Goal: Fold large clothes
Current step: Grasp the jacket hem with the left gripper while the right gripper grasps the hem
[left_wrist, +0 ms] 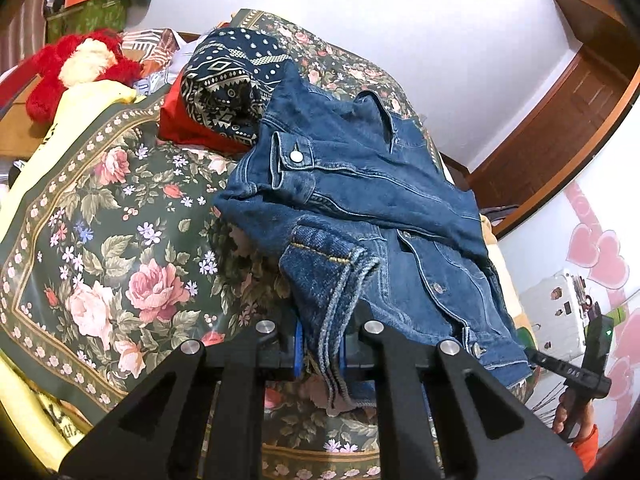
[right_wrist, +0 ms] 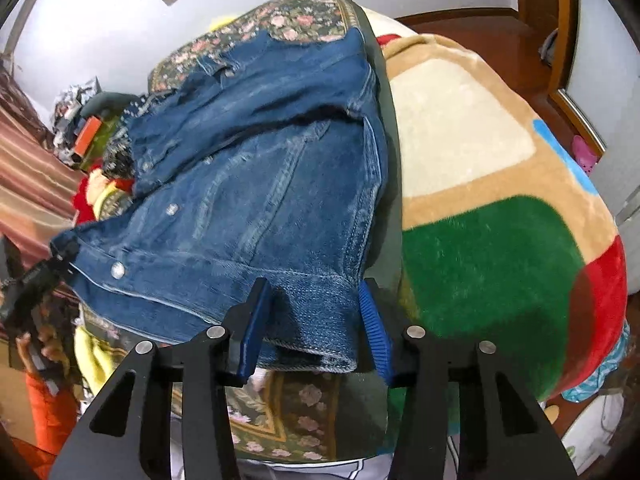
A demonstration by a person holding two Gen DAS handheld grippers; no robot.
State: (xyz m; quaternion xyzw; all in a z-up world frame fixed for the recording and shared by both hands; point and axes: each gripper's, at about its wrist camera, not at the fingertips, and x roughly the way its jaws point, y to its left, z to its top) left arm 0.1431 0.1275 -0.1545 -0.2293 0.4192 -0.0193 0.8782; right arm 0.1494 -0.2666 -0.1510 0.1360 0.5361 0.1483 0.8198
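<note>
A blue denim jacket (left_wrist: 360, 184) lies crumpled on a bed with a green floral spread (left_wrist: 120, 240). My left gripper (left_wrist: 321, 350) is shut on a frayed hem corner of the jacket, which is lifted and hangs down between the blue pads (left_wrist: 298, 350). In the right wrist view the jacket (right_wrist: 240, 184) spreads away from me. Its other hem corner sits between the fingers of my right gripper (right_wrist: 314, 320). Those blue pads (right_wrist: 374, 328) stand either side of the hem without squeezing it, so this gripper is open.
A navy patterned cloth (left_wrist: 228, 80) over red fabric and a red plush toy (left_wrist: 60, 76) lie at the bed's far end. A plush blanket (right_wrist: 480, 240) in green, tan and red covers the bed to the right of the jacket. A wooden door (left_wrist: 560, 120) stands beyond.
</note>
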